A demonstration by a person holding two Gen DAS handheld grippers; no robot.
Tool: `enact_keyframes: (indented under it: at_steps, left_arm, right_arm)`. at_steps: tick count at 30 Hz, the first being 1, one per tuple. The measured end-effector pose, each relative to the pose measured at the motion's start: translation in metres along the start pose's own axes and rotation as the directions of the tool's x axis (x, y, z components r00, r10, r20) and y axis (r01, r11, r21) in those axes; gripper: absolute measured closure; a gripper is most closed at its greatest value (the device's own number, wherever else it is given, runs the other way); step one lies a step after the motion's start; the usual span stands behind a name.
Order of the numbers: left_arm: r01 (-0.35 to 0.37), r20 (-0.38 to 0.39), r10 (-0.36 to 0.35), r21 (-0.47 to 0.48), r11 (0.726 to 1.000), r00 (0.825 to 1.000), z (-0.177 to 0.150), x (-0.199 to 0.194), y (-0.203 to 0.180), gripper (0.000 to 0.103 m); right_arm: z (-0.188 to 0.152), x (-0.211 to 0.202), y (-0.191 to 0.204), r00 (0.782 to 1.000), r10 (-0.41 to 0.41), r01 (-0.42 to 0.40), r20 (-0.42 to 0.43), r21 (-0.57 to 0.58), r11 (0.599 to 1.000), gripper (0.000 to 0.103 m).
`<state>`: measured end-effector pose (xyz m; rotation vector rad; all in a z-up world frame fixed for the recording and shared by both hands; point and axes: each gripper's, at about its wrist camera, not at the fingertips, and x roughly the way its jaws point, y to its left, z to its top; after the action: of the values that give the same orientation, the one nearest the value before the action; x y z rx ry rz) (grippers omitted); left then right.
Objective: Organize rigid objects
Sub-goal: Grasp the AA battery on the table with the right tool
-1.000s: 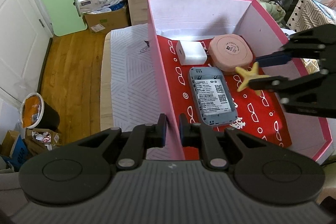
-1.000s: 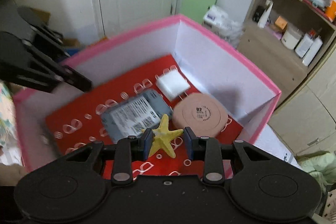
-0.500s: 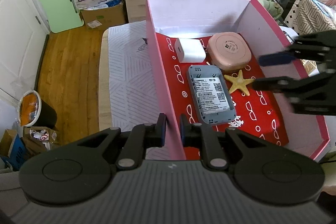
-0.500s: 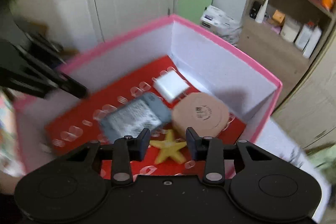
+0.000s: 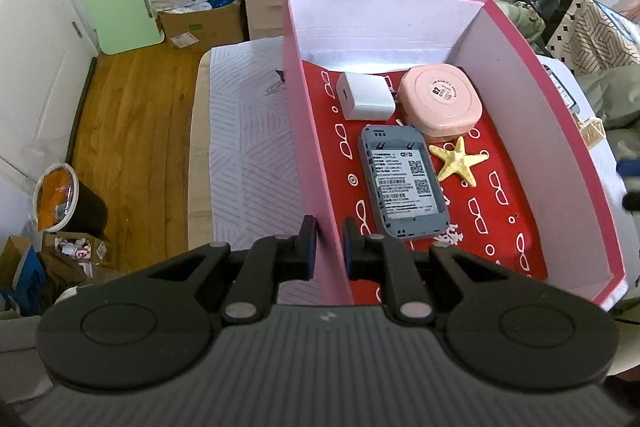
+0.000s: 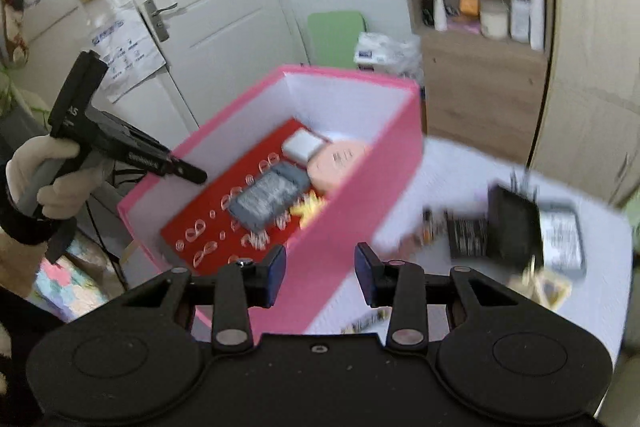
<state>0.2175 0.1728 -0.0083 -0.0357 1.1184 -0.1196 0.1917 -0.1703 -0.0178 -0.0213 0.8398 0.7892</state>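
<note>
Starfish [image 5: 458,162] now released in box [image 5: 560,131], right tongs [image 6: 321,269] withdrawn outside.

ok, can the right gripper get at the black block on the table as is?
Probably yes. The right gripper is open and empty, outside the pink box, and the black block stands on the table ahead to its right with nothing between them. The view is blurred, though.

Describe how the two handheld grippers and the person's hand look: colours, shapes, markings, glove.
Both grippers, left and right, are matte black with a ribbed body, two round discs, silver pivot bolts and dark blue pads. Seen from the side, the left one has white lettering, and the hand wears a white glove with a dark cuff.
</note>
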Motion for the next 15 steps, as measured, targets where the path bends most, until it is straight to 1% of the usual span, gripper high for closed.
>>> enact_keyframes:
  at_steps: [2,6,8,11,15]
  left_arm:
    - [-0.011,-0.005,0.011,0.004,1.000,1.000,0.000,0.000,-0.002,0.091]
    - [-0.028,-0.010,0.028,0.012,1.000,1.000,0.000,0.000,-0.006,0.091]
    - [-0.023,-0.011,0.023,0.011,1.000,1.000,0.000,-0.001,-0.006,0.091]
    - [-0.016,-0.008,0.016,0.012,1.000,1.000,0.000,-0.002,-0.004,0.092]
    - [-0.034,-0.020,0.034,0.030,0.999,0.999,0.000,-0.002,-0.008,0.092]
  right_arm:
    - [-0.013,0.002,-0.009,1.000,0.010,-0.010,-0.005,0.022,1.000,0.060]
    - [-0.036,0.010,-0.016,1.000,0.002,-0.002,-0.014,0.001,1.000,0.060]
    - [-0.045,0.018,-0.016,1.000,0.003,-0.003,-0.028,-0.029,1.000,0.060]
    - [-0.055,0.032,-0.016,0.999,0.000,-0.005,-0.041,-0.114,0.993,0.060]
    - [-0.054,0.043,-0.025,0.999,0.009,-0.015,-0.038,-0.155,0.988,0.059]
